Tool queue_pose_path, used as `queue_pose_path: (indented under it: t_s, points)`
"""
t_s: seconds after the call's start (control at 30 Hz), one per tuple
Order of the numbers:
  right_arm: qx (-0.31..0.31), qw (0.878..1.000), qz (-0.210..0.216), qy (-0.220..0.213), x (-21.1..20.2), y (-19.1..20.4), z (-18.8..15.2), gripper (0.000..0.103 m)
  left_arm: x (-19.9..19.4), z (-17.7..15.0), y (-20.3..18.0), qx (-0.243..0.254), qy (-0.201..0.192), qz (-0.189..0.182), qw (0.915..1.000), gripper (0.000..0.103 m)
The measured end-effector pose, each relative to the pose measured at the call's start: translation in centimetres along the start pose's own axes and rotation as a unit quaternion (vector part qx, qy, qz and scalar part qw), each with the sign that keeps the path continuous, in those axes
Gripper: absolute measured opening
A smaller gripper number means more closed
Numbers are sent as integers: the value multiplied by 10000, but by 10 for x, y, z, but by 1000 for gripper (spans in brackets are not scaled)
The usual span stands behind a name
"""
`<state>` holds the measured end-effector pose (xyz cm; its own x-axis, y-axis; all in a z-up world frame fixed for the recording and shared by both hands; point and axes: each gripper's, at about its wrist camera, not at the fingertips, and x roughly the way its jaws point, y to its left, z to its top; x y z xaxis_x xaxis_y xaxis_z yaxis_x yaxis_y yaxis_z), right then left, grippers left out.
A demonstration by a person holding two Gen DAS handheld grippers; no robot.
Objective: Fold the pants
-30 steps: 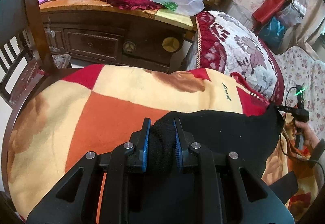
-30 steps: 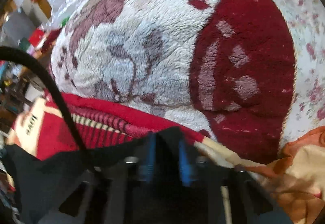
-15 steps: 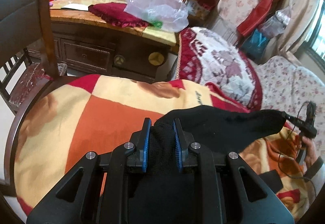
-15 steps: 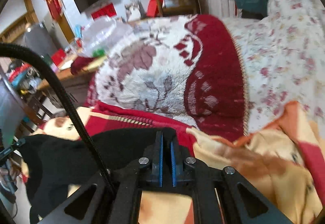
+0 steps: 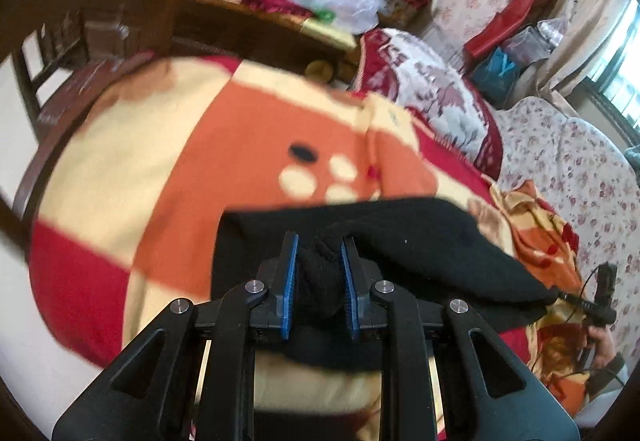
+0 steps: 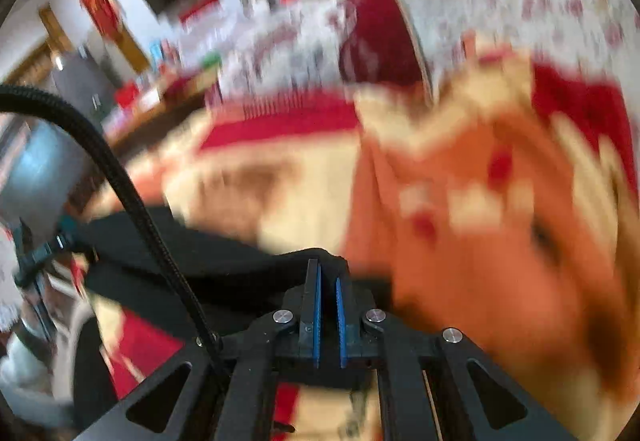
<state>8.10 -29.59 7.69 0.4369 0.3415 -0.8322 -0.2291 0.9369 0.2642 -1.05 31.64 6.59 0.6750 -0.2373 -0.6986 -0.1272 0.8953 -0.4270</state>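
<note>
Over an orange, cream and red blanket (image 5: pixel 224 145), both the left tool (image 5: pixel 318 281) and right tool (image 6: pixel 328 315) grip black pants (image 5: pixel 420 237), stretched between them.

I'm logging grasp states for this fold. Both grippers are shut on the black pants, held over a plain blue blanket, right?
Not quite: the blanket is not plain blue. It is patterned in orange, cream and red blocks, as the left wrist view shows. The rest stands: the left gripper and the right gripper are each shut on the black pants over that blanket.
</note>
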Motion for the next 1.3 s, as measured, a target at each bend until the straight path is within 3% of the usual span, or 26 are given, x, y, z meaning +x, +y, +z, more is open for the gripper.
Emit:
queue_pose_path:
  t_s: [0.1, 0.17, 0.23, 0.3, 0.37, 0.4, 0.5, 0.6, 0.77, 0.83, 1.0, 1.3]
  points:
    - [-237, 9981, -237, 519, 16, 12, -19, 6, 0, -19, 7, -46, 111, 91, 9999, 19]
    - [-414, 9954, -570, 650, 23, 17, -20, 6, -2, -24, 4, 21, 153, 161, 9998, 19]
    - [-303, 9948, -609, 759, 27, 14, -18, 6, -6, -27, 4, 2, 208, 144, 9997, 22]
    - [-109, 9965, -563, 615, 18, 11, -18, 14, -14, -29, 4, -33, 183, 180, 9997, 30]
    - [41, 9976, -550, 411, 6, 10, -19, 35, -20, -29, 5, -89, 203, 148, 9996, 36]
    - [133, 9981, -509, 308, 0, 10, -20, 37, -25, -28, 5, -138, 212, 173, 9995, 40]
    - [192, 9997, -168, 32, -12, 25, -21, 38, -37, -30, 0, -129, 78, 298, 9994, 40]
    - [-148, 9994, 250, -162, -14, 58, -23, 39, -47, -36, -10, -147, 130, 218, 9996, 55]
    - [-362, 9871, 1561, 23, 17, 124, -25, 45, -54, -44, -23, -487, 90, -106, 9987, 55]
    - [-291, 9836, 1779, 113, 36, 143, -24, 45, -51, -45, -25, -770, 62, -227, 9968, 55]
    - [-1122, 9839, 1394, 12, 71, 204, -20, 45, -40, -42, -39, -1256, -141, -229, 9917, 66]
    - [-2854, 9565, 511, -333, 100, 262, -30, 45, 1, -46, -52, -1688, 131, -33, 9856, 66]
